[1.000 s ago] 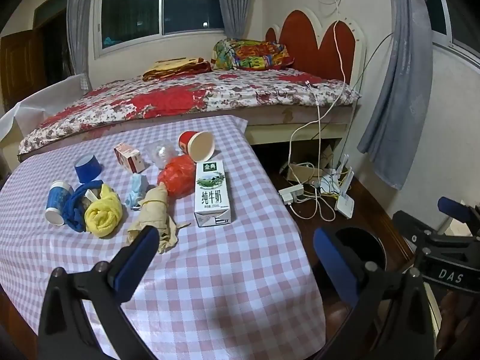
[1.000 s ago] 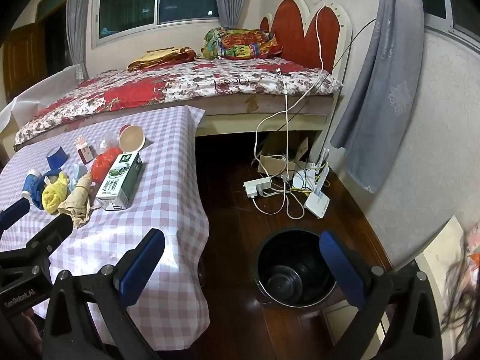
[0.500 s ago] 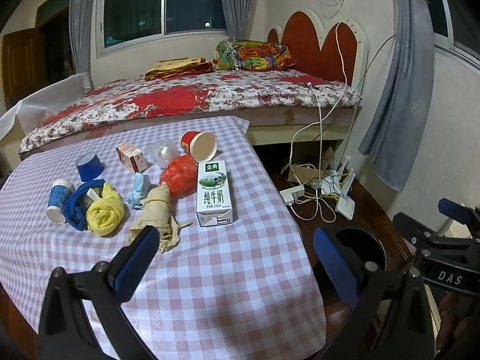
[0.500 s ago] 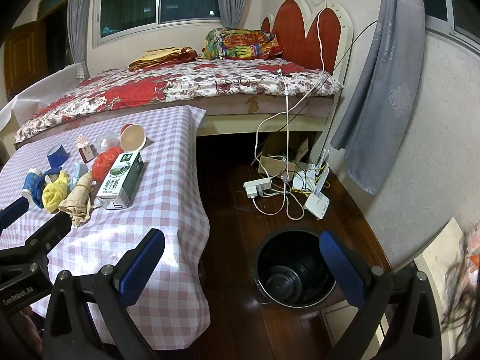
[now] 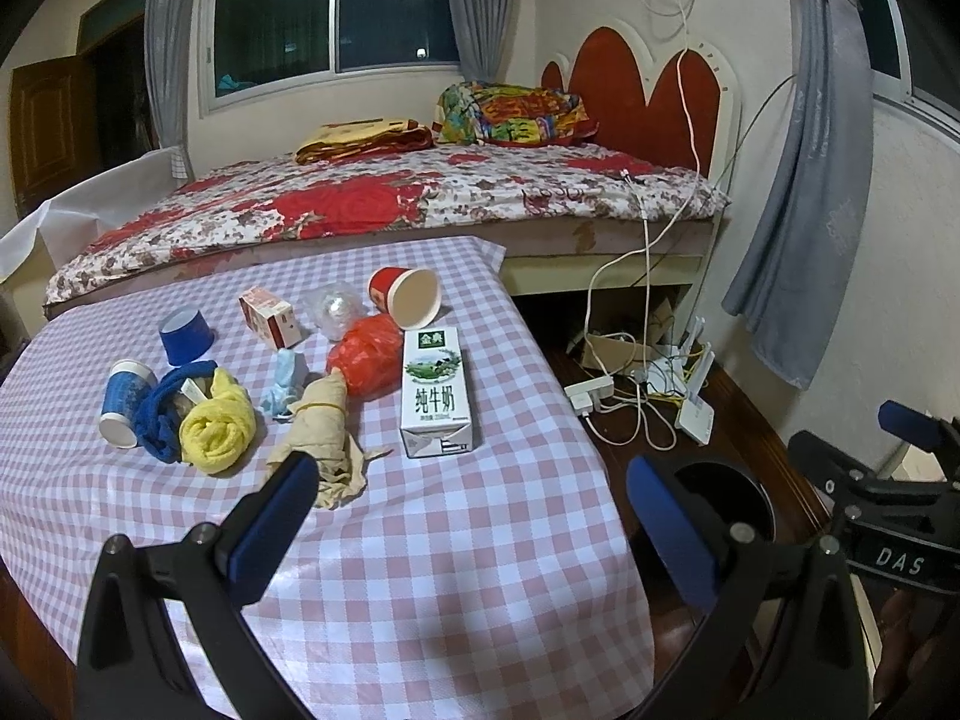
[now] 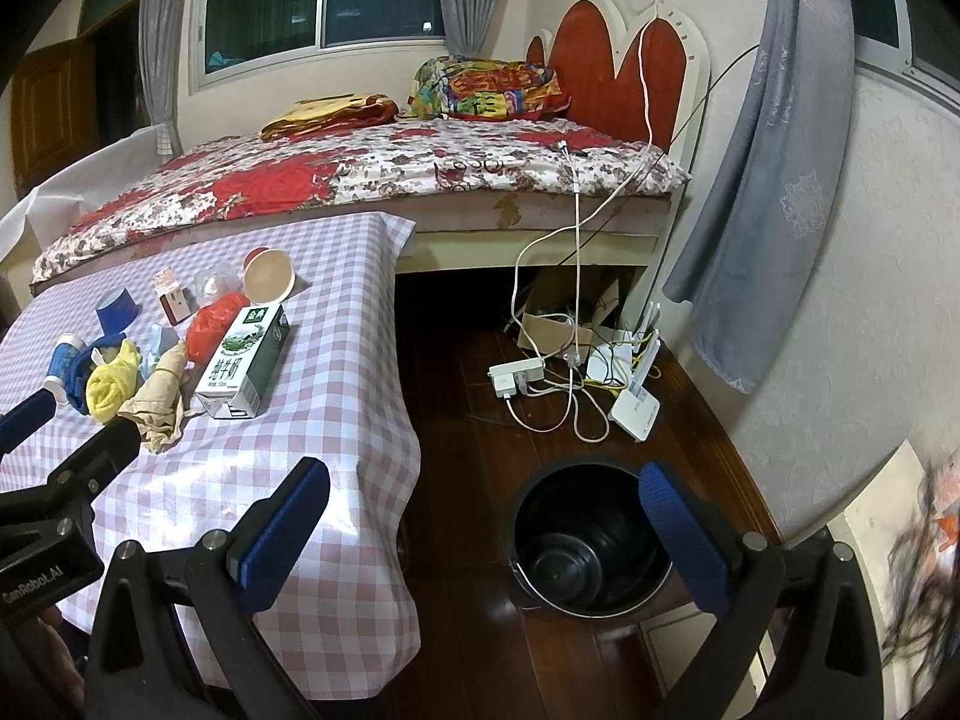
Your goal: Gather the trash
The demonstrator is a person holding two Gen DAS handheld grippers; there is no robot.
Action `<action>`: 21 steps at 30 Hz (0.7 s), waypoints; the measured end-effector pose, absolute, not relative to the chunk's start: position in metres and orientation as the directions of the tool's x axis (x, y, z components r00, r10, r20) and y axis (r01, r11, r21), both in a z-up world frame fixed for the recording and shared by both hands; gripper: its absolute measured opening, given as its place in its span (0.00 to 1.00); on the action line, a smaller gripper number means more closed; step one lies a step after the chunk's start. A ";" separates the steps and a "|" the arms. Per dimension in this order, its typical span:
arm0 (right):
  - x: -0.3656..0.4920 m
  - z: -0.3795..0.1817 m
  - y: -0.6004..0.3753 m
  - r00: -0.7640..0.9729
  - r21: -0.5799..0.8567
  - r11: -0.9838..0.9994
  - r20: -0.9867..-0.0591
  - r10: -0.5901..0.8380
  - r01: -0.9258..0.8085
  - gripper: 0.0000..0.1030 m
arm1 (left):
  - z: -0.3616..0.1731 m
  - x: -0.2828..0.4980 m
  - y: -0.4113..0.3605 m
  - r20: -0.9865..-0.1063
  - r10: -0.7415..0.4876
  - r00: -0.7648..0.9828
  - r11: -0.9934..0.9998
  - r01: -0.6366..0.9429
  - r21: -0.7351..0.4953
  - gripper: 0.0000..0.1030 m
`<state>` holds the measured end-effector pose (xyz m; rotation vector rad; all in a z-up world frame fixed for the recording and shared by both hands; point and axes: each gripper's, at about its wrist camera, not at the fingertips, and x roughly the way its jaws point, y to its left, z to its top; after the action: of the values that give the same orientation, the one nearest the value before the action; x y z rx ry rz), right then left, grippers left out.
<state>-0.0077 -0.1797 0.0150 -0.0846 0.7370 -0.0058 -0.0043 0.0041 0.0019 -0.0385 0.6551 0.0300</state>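
Nearer now, left claw faces carton printed "纯牛奶".

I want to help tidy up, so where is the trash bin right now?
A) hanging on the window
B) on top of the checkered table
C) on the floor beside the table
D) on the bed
C, the black bin stands open on the dark wooden floor, just past the hanging edge of the checkered tablecloth, while the milk carton and the other trash lie up on the table.
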 end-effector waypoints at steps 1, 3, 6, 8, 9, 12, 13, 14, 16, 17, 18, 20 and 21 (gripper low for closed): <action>-0.008 0.015 -0.180 0.741 -0.078 0.997 -0.671 -0.034 -0.025 1.00 | 0.002 -0.004 0.005 -0.609 0.016 0.793 0.999 -0.041 -0.026 1.00; -0.007 0.015 -0.180 0.741 -0.079 0.997 -0.671 -0.035 -0.024 1.00 | 0.002 -0.004 0.005 -0.610 0.017 0.792 0.999 -0.040 -0.025 1.00; -0.007 0.016 -0.181 0.742 -0.078 0.997 -0.669 -0.034 -0.024 1.00 | 0.002 -0.004 0.005 -0.609 0.016 0.793 0.999 -0.039 -0.025 1.00; -0.009 0.015 -0.180 0.743 -0.078 0.997 -0.669 -0.034 -0.025 1.00 | 0.003 -0.004 0.005 -0.610 0.014 0.792 0.999 -0.038 -0.026 1.00; -0.009 0.015 -0.178 0.743 -0.077 0.997 -0.669 -0.033 -0.025 1.00 | 0.002 -0.004 0.005 -0.609 0.015 0.793 0.999 -0.039 -0.027 1.00; -0.008 0.014 -0.178 0.742 -0.078 0.997 -0.670 -0.034 -0.025 1.00 | 0.003 -0.004 0.005 -0.610 0.016 0.793 0.999 -0.039 -0.025 1.00; -0.008 0.016 -0.179 0.742 -0.078 0.997 -0.669 -0.034 -0.025 1.00 | 0.003 -0.004 0.005 -0.610 0.014 0.793 0.999 -0.038 -0.026 1.00; -0.008 0.016 -0.179 0.742 -0.079 0.997 -0.669 -0.034 -0.025 1.00 | 0.003 -0.004 0.005 -0.611 0.012 0.791 0.999 -0.036 -0.027 1.00; -0.009 0.014 -0.179 0.743 -0.077 0.997 -0.669 -0.034 -0.023 1.00 | 0.003 -0.004 0.006 -0.611 0.014 0.791 0.999 -0.038 -0.026 1.00; -0.008 0.015 -0.179 0.742 -0.078 0.997 -0.669 -0.034 -0.025 1.00 | 0.003 -0.004 0.006 -0.611 0.014 0.791 0.999 -0.038 -0.027 1.00; -0.008 0.015 -0.179 0.742 -0.080 0.997 -0.669 -0.035 -0.024 1.00 | 0.003 -0.004 0.006 -0.612 0.014 0.791 0.999 -0.039 -0.027 1.00; -0.009 0.015 -0.179 0.742 -0.080 0.996 -0.669 -0.035 -0.025 1.00 | 0.004 -0.004 0.006 -0.611 0.015 0.792 0.999 -0.039 -0.027 1.00; -0.009 0.015 -0.180 0.742 -0.079 0.997 -0.670 -0.035 -0.024 1.00 | 0.003 -0.004 0.006 -0.611 0.015 0.791 0.999 -0.039 -0.025 1.00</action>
<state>-0.0086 -0.1796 0.0151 -0.0844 0.7354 -0.0061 -0.0040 0.0057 0.0032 -0.0371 0.6571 0.0289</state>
